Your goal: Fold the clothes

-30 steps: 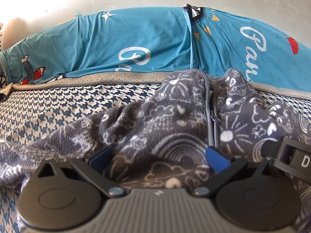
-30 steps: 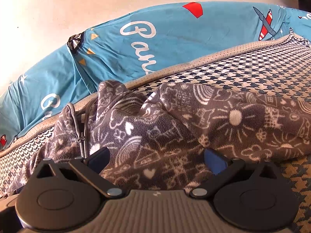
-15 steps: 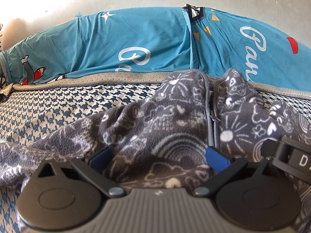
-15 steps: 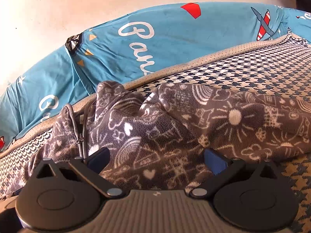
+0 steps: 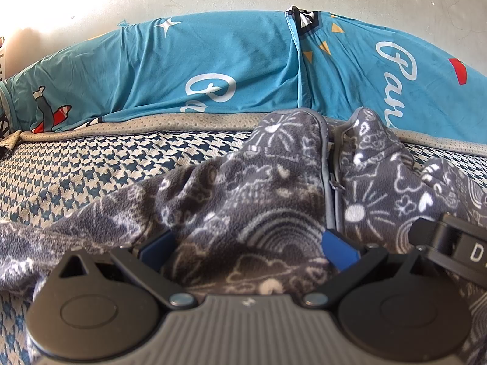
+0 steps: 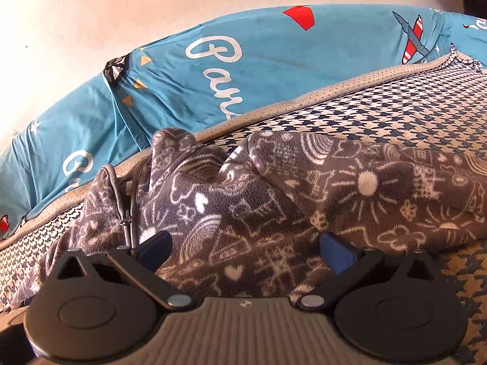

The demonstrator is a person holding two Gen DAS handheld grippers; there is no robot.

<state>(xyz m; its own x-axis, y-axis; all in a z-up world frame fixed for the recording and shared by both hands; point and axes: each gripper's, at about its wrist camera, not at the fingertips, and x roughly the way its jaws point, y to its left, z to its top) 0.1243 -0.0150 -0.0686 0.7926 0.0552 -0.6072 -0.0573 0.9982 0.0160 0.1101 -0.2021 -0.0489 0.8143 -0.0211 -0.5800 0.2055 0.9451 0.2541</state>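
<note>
Left wrist view: the left gripper (image 5: 248, 245) stands wide apart over a grey patterned fleece jacket (image 5: 258, 200) lying crumpled on the houndstooth bed (image 5: 91, 164). The right gripper (image 6: 245, 248) is likewise spread, fleece bunched between its blue pads (image 6: 336, 251). Turquoise pillows (image 6: 243, 76) line the wall.
</note>
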